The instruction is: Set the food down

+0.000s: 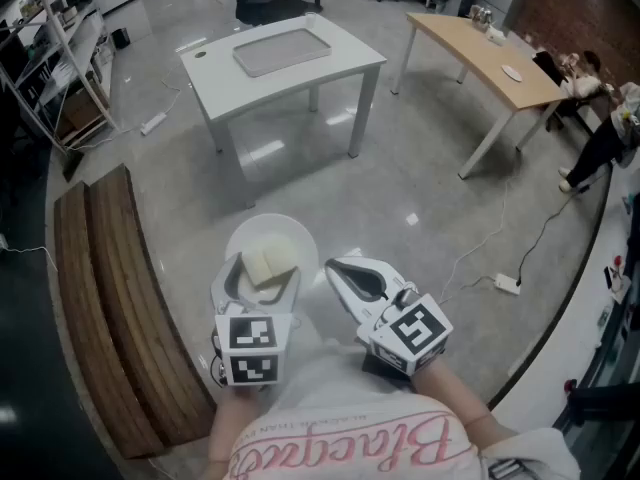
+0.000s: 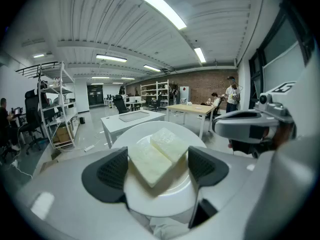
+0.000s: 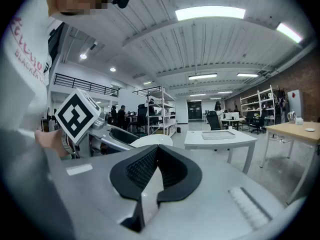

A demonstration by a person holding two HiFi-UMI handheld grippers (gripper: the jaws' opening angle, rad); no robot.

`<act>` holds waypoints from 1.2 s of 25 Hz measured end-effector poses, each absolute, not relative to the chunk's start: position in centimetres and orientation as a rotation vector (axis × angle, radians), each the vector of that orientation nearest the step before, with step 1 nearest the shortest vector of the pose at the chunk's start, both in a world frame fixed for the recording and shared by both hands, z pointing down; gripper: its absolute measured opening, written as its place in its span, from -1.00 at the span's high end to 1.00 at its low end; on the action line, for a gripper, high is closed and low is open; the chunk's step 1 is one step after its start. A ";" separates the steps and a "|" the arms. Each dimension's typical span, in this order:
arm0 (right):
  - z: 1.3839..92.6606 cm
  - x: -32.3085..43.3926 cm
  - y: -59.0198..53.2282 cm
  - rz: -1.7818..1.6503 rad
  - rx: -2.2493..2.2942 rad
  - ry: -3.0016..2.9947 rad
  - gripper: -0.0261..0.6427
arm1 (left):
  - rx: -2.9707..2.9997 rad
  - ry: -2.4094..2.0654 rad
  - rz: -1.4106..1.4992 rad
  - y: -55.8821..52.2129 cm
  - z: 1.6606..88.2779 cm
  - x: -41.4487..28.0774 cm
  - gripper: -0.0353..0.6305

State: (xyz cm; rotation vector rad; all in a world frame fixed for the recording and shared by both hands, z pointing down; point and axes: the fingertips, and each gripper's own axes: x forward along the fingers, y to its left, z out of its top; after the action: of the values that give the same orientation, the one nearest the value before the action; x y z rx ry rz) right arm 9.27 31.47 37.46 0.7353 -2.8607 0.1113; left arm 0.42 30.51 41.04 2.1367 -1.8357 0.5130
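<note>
Your left gripper [image 2: 156, 170] had a matt grey plastic shell and dark, ribbed, rubbery-looking pads [image 2: 111, 173]. The plate [image 2: 165, 204] between them was smooth and white with a soft sheen, and the food blocks [image 2: 159, 156] on it looked pale, matt and a bit grainy. The floor [image 1: 400, 198] ahead of the tool was polished and glossy, and the bench [image 1: 120, 298] off to its left was slatted brown wood.

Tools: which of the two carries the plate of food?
The left tool, gripping the white plate with two pale slabs on it; the right tool is shut on nothing.
</note>
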 end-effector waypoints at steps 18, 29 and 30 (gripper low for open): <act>38.5 7.2 29.9 0.217 0.685 -2.901 0.92 | 2.118 -1.817 0.562 29.1 42.0 -1.4 -0.23; 39.1 6.1 23.3 0.275 0.780 -2.853 0.92 | 2.164 -1.757 0.582 22.0 41.4 -3.3 -0.23; 39.1 6.1 22.6 0.292 0.787 -2.849 0.92 | 2.166 -1.756 0.579 21.3 41.3 -3.5 -0.23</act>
State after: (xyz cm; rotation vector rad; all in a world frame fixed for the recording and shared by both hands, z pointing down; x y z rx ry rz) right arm 6.13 22.62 39.15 0.7872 -2.8492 0.2924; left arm -3.48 21.28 41.33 2.1662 -1.7559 0.5787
